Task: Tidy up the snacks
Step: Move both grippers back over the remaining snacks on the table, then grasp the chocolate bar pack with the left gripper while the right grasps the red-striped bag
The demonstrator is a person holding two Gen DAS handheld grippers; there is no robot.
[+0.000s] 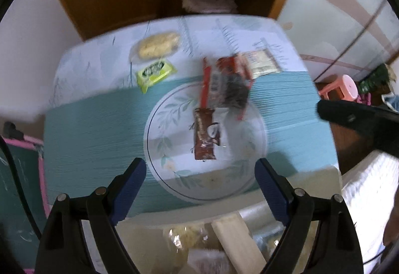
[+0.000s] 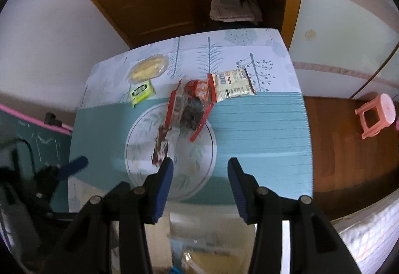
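While both my claws, left claw [image 1: 200, 185] & right claw [image 2: 200, 180], hung wide open w/ nothing held, the brown snack bar [image 1: 205, 135] lay on the plate [image 1: 169, 189] atop the bench [image 2: 261, 129], prob light, crinkly, slippery, so I judged pinching mid-wrapper best.

Bare teal mat [image 2: 261, 129] right of the plate [image 2: 199, 167], open to approach. Plate's far half blocked by a red-edged packet [image 2: 189, 109] and brown sachet [image 2: 160, 144]. Beyond, noodle packet [image 2: 233, 84], green packet [image 2: 142, 92], yellow pastry [image 2: 148, 67].
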